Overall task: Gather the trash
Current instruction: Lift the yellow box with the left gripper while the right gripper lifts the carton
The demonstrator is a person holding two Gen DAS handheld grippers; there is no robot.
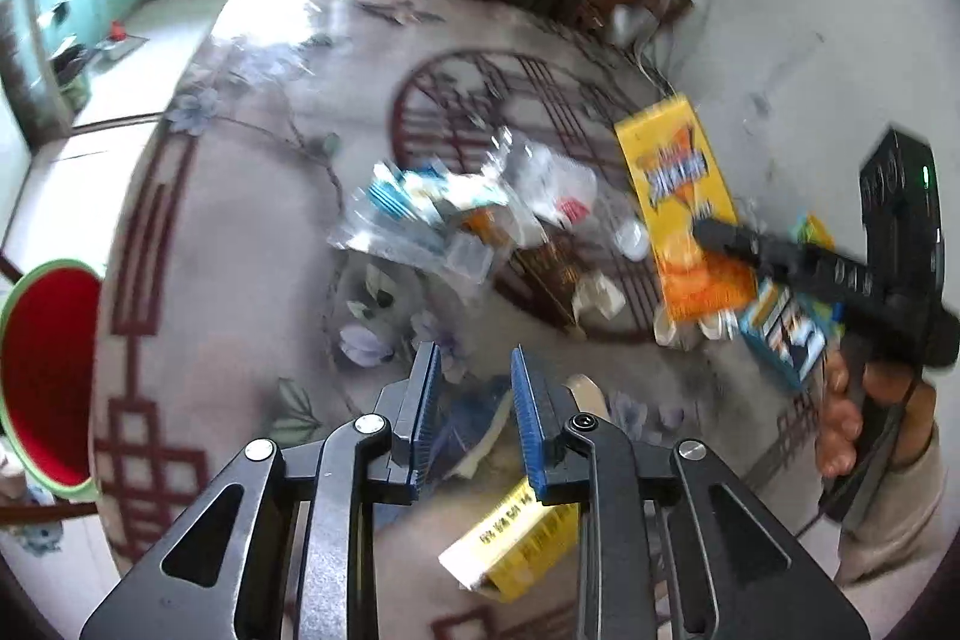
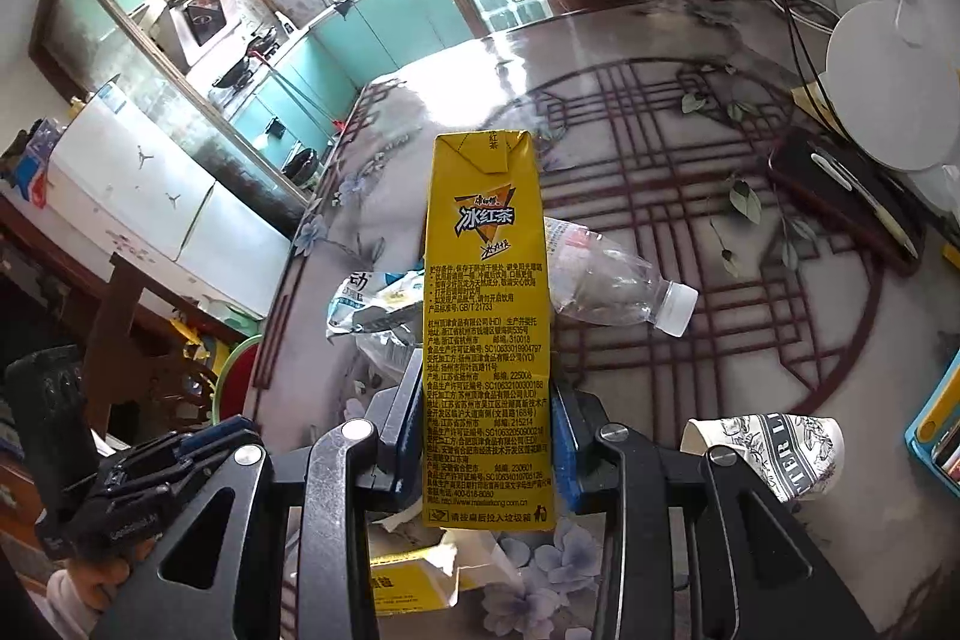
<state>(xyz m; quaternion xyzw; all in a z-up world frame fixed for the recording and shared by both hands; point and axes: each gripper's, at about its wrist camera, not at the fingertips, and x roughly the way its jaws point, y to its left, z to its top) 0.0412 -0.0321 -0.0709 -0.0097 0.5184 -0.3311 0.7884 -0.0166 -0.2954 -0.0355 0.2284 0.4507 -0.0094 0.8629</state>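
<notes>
My right gripper [image 2: 483,430] is shut on a tall yellow iced-tea carton [image 2: 486,316] and holds it upright above the table. The left wrist view shows the same carton [image 1: 678,196] in the right gripper [image 1: 714,235], lifted over a heap of trash. My left gripper [image 1: 471,400] is open and empty, above a torn yellow box [image 1: 516,538]. A clear plastic bottle [image 2: 606,280], crumpled wrappers [image 2: 372,304] and a patterned paper cup [image 2: 774,448] lie on the table. A red bin with a green rim [image 1: 45,376] stands beside the table at left.
The table has a glossy flowered top with a red lattice circle [image 2: 690,196]. A white round object [image 2: 888,88], a dark notebook with pen [image 2: 840,190] and cables lie at its far right. A blue box [image 1: 786,334] sits near the wall. Chairs stand behind.
</notes>
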